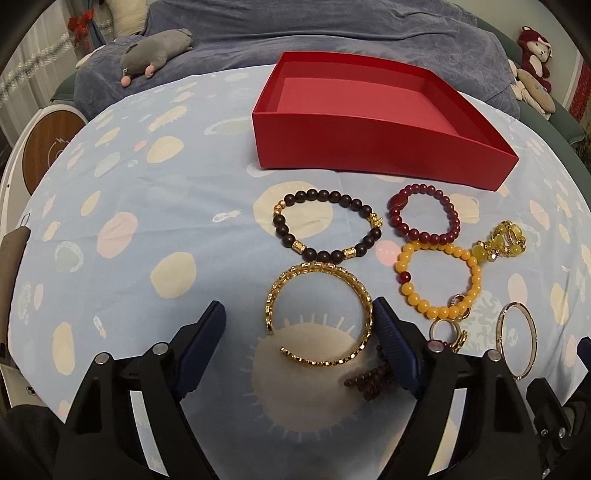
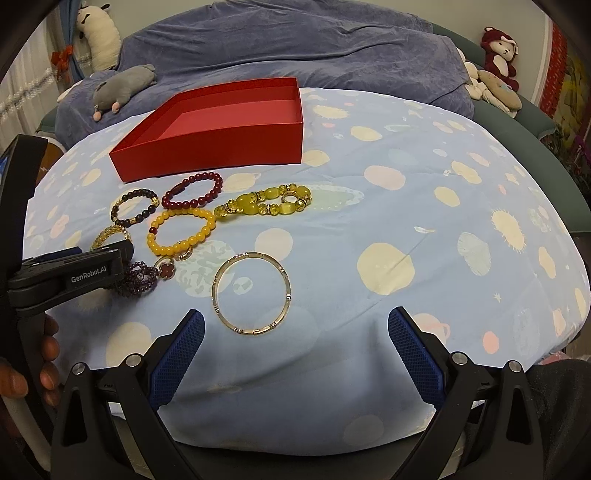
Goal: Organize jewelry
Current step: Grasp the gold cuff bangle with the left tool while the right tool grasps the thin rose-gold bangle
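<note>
Left gripper (image 1: 300,308) jaws are seen apart, straddling the gold cuff bracelet (image 1: 319,314), right pad touching its rim, nothing clamped. Right gripper (image 2: 295,325) jaws are held wide apart, empty; thin gold bangle (image 2: 252,292) at 11 o'clock. Beaded bracelets (image 2: 181,230) and red box (image 2: 218,155) are further out at 11 o'clock

You have one red box (image 1: 384,144), five beaded bracelets, one purple bead bracelet (image 2: 138,278), two gold bangles and three plush toys.

A grey plush toy (image 1: 155,50) lies on the purple blanket (image 1: 332,33); a red plush monkey (image 2: 499,51) sits far right.
</note>
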The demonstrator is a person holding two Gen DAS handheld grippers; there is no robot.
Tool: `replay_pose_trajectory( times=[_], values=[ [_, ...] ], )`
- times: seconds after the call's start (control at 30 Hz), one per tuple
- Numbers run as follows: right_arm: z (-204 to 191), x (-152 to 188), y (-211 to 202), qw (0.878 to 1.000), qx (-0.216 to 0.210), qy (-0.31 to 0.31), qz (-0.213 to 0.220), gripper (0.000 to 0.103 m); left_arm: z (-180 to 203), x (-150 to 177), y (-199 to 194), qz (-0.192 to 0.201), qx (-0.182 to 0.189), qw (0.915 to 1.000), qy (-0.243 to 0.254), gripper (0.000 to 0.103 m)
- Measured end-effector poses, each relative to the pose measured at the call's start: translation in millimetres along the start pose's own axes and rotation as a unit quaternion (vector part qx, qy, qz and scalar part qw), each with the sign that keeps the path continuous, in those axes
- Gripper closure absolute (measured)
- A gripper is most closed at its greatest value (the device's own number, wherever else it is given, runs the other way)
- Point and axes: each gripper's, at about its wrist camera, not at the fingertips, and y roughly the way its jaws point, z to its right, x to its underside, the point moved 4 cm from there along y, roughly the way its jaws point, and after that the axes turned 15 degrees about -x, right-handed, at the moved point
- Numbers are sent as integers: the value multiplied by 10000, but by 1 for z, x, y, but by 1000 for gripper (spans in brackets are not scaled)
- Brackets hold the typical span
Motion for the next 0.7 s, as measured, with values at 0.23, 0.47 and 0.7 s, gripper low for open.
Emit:
replay_pose_trajectory(
  times=[0.23, 0.47, 0.7],
  values=[
    [0, -5, 13, 9998, -88, 61, -153, 11, 0, 1, -6, 124, 155, 9998, 26, 49],
    [-8, -8, 30, 9987, -219, -15, -459, 27, -9, 5, -11, 64, 194, 9996, -178, 49],
    [-14, -10, 36, 9981, -266, -105, -545, 33, -16, 12, -19, 41, 192, 9994, -269, 49]
  ],
)
